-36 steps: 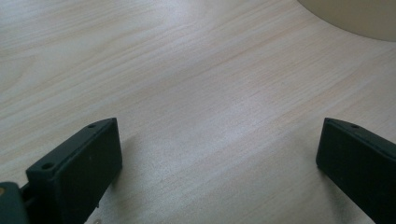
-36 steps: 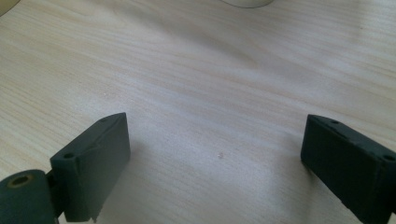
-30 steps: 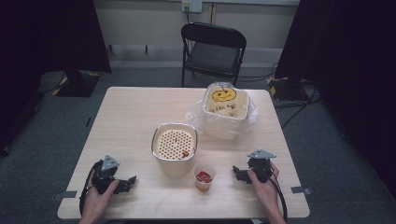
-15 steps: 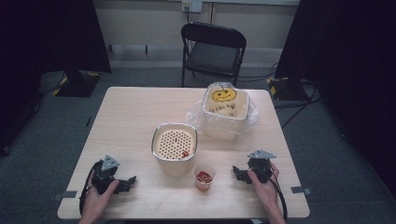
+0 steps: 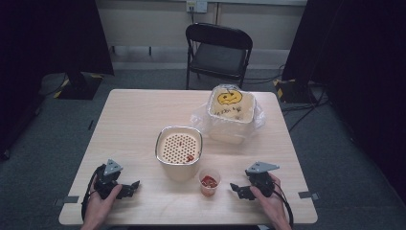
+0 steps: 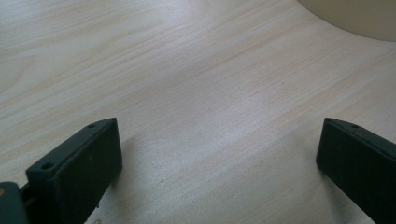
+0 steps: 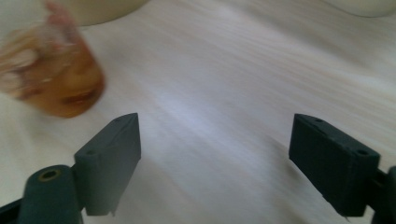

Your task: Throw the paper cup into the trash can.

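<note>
A small clear cup (image 5: 209,182) with red sauce stands near the table's front edge, blurred at the upper left of the right gripper view (image 7: 56,79). My right gripper (image 5: 235,189) lies just right of it, pointing at it, open (image 7: 215,126). Its jaws have just been closing, with only bare wood between them. My left gripper (image 5: 128,188) rests at the front left, pointing right, open (image 6: 219,126) over bare table. A steel container with a perforated insert (image 5: 178,148) stands in the middle, behind the cup.
A plastic tub with a smiley-face lid (image 5: 231,108) sits in a clear bag at the back right of the wooden table (image 5: 129,124). A black folding chair (image 5: 218,50) stands behind the table. The steel container's base (image 6: 355,18) edges into the left gripper view.
My right gripper has shifted slightly left and toward the table's front edge. The left gripper, the cup and both containers have stayed put.
</note>
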`<state>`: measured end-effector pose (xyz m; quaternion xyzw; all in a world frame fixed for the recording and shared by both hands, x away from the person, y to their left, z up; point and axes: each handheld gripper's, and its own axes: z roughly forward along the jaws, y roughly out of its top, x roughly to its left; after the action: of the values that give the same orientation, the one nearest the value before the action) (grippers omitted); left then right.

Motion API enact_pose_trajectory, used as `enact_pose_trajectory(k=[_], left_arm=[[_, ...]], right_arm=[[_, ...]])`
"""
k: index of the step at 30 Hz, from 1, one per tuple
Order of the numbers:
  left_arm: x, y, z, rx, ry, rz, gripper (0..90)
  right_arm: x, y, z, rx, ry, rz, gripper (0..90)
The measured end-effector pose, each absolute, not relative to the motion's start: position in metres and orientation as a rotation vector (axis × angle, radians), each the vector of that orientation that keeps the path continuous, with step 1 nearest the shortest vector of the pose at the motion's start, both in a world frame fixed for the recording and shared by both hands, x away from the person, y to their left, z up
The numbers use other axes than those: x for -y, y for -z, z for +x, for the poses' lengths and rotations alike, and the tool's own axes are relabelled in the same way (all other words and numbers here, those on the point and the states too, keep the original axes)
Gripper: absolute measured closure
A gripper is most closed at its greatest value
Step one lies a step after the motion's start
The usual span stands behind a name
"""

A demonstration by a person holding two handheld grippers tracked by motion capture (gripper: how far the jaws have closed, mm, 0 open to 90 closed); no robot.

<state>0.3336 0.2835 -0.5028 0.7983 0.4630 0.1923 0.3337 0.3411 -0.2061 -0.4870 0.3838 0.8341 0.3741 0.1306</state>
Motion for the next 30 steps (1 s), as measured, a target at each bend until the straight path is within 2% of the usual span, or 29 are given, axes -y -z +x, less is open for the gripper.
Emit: enact_pose_trajectory(k=[11, 20, 26, 30], left_arm=[[-0.284, 0.503, 0.334, -1.207, -0.501, 2.086, 0.0], [-0.284, 0.503, 0.334, -1.207, -0.502, 2.085, 0.0], [-0.283, 0.503, 0.334, -1.21, -0.502, 2.081, 0.0], [-0.283, 0.503, 0.334, -1.21, -0.502, 2.08, 0.0]], right_arm=[[0.171, 0.483, 0.319, -2.595, -1.226, 0.971, 17.0], [0.139, 0.475, 0.324, -2.534, -1.405, 0.941, 17.2], [0.127, 0.477, 0.332, -2.535, -1.41, 0.917, 21.3], [0.12, 0.481, 0.336, -2.514, -1.415, 0.883, 27.6]])
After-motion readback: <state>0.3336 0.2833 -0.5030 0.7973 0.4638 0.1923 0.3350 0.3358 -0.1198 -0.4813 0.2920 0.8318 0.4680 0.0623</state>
